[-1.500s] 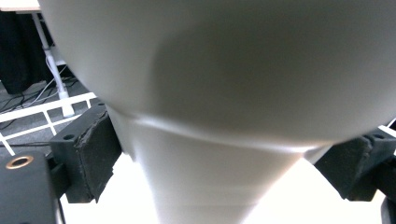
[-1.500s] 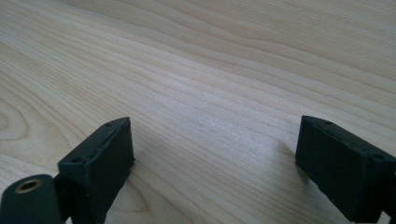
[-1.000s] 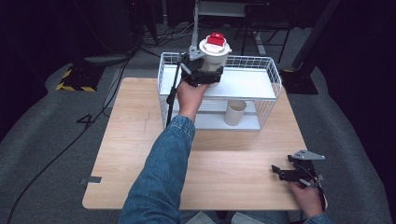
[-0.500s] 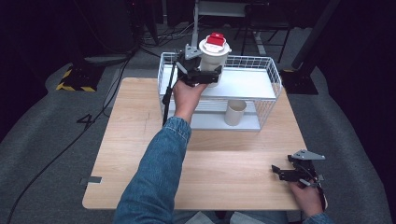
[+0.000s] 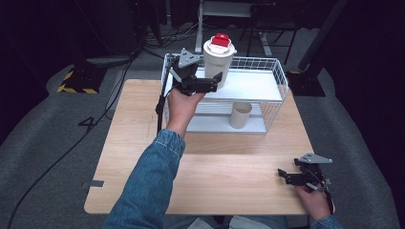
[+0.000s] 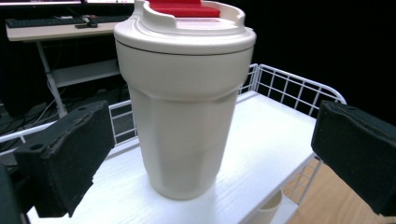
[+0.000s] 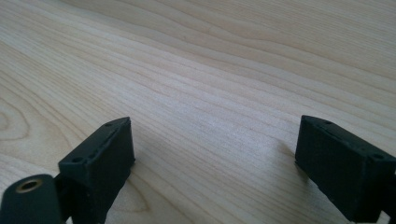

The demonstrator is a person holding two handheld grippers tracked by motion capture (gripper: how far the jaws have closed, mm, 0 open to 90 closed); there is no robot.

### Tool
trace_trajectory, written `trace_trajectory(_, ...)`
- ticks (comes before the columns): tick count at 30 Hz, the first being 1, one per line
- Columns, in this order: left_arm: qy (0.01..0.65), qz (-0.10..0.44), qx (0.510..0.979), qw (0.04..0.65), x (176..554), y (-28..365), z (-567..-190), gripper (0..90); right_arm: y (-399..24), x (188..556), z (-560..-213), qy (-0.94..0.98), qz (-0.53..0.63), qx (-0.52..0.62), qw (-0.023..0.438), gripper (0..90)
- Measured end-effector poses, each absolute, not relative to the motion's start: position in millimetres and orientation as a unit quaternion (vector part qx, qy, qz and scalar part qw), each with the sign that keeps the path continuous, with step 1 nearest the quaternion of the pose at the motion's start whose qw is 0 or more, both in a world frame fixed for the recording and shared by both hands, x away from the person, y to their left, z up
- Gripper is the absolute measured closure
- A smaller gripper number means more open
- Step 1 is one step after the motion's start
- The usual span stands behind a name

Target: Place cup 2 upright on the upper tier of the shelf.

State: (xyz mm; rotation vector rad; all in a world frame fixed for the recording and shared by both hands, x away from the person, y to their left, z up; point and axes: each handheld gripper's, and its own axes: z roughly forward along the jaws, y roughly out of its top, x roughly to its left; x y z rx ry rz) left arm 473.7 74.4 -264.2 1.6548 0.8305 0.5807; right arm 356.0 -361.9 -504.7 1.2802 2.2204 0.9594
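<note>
A cream tumbler (image 5: 218,59) with a red lid stands upright on the white top shelf (image 5: 253,86) of a wire rack. My left gripper (image 5: 213,84) is open just to the tumbler's left. In the left gripper view the tumbler (image 6: 182,107) stands between the two black pads (image 6: 70,158) with a gap on each side. My right gripper (image 5: 282,176) rests low over the wooden table (image 5: 215,167) near its front right corner. In the right gripper view it (image 7: 210,158) is open over bare wood with nothing between the pads.
A small beige cup (image 5: 240,114) stands on the rack's lower shelf, and its rim (image 6: 271,205) peeks below the top shelf's edge. The white wire rack (image 5: 279,78) takes up the table's far side. A black cable hangs from the left gripper.
My left hand has drawn back to the left and a little up from the tumbler, which stays on the top shelf. The right gripper has not moved.
</note>
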Motion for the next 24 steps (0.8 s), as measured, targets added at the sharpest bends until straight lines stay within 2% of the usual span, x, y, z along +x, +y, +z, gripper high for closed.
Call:
trace_trajectory(11,0.341,0.245,0.710,0.566,439.1,89.9,-260.0,0.0,-362.0,356.1,-504.8,0.795,0.343,0.457,0.202,12.0)
trace_trajectory(24,0.353,0.250,0.717,0.547,403.3,117.2,-271.9,0.0,-360.9,356.9,-504.7,0.797,0.344,0.455,0.200,12.0)
